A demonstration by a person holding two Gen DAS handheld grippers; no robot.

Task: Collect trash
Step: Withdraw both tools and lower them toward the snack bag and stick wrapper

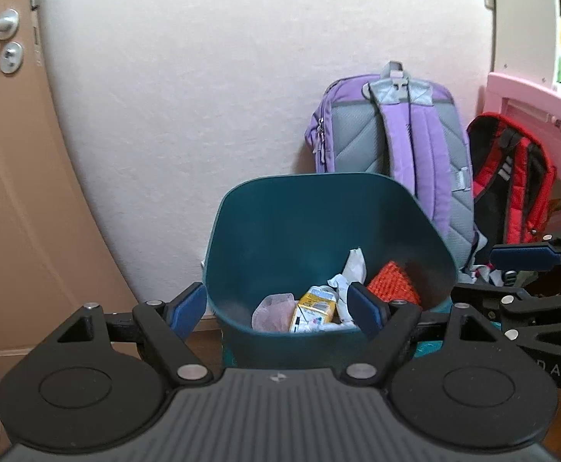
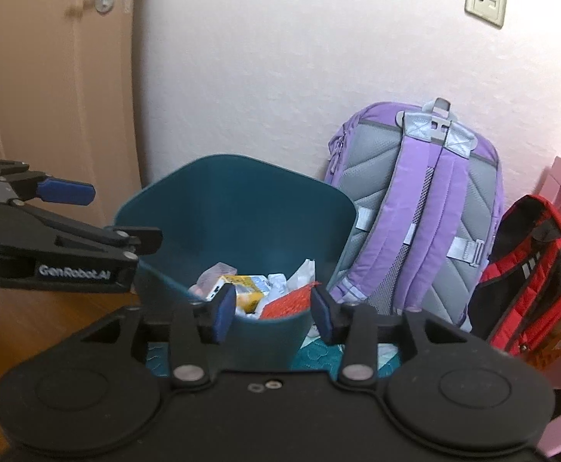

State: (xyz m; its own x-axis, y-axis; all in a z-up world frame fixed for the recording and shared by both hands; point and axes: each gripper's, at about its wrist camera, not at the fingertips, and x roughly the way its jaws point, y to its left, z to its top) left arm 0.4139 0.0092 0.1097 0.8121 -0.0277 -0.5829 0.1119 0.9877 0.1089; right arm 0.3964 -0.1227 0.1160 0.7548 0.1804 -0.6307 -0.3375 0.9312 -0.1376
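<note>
A dark teal bin (image 1: 319, 231) stands on the floor against a pale wall, open at the top. Inside it lies the trash: a yellow carton (image 1: 313, 308) near the front, crumpled white paper (image 1: 351, 269) behind it, a red mesh piece (image 1: 394, 283) at about 3 o'clock from the carton, and a pinkish wrapper (image 1: 272, 308) at 9 o'clock from it.

The left gripper (image 1: 280, 308) hangs above the bin's near rim with its blue pads spread wide and nothing between them; one pad sits outside the bin's left wall, the other over the trash. The right gripper (image 2: 274, 310) also sits above the near rim, its pads partly apart and pinching nothing; the carton and red mesh show in the gap, lower down in the bin.

In the right wrist view the left gripper reaches in from 9 o'clock. A purple backpack (image 2: 419, 208) leans on the wall at 2 o'clock from the bin, and a red backpack (image 2: 530, 273) sits just beside it, further right. A brown door (image 1: 7, 177) stands at 10 o'clock.
</note>
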